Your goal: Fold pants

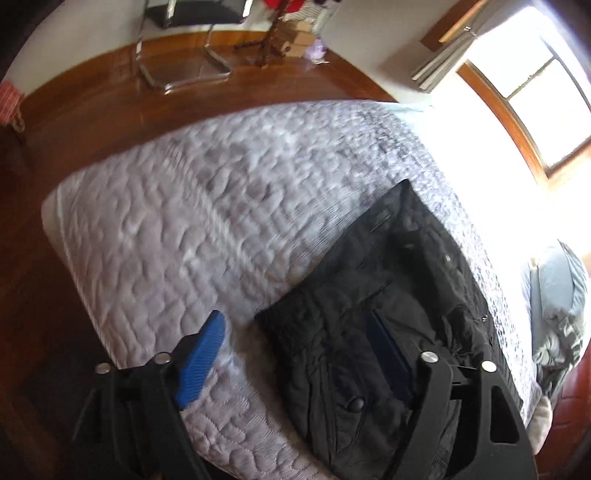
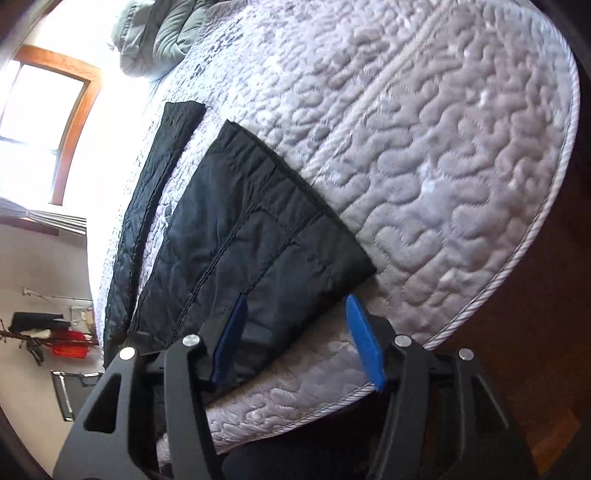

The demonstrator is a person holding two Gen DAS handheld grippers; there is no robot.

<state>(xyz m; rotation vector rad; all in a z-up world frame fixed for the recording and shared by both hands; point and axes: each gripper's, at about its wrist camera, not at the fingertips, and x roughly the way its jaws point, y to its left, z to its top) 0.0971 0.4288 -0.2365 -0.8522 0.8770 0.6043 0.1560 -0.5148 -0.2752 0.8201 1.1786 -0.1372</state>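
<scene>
Spreading wide, the left gripper (image 1: pixel 306 354) has its blue fingers (image 1: pixel 201 354) apart over the near edge of the bed (image 1: pixel 166 229), with nothing pinched between them; one pad sits at 9 o'clock over bare quilting, the other, dim and dark, over the pants (image 1: pixel 373 295). From there the black pants run toward 1 o'clock, waistband end nearest (a snap button shows on it), lying flat on the quilted mattress.

The right gripper (image 2: pixel 299 339) also holds its fingers (image 2: pixel 364 339) parted, clamping nothing: the left pad overlaps a leg hem, the right pad hangs over the mattress. In this view the pants (image 2: pixel 243 236) stretch toward 11 o'clock, the two legs lying side by side with a strip of mattress between. A grey pillow (image 2: pixel 162 33) lies at 11 o'clock, a window (image 2: pixel 44 122) at 9.

Beyond the bed, a wooden floor (image 1: pixel 92 110) and a chair (image 1: pixel 192 40) at 12 o'clock.
</scene>
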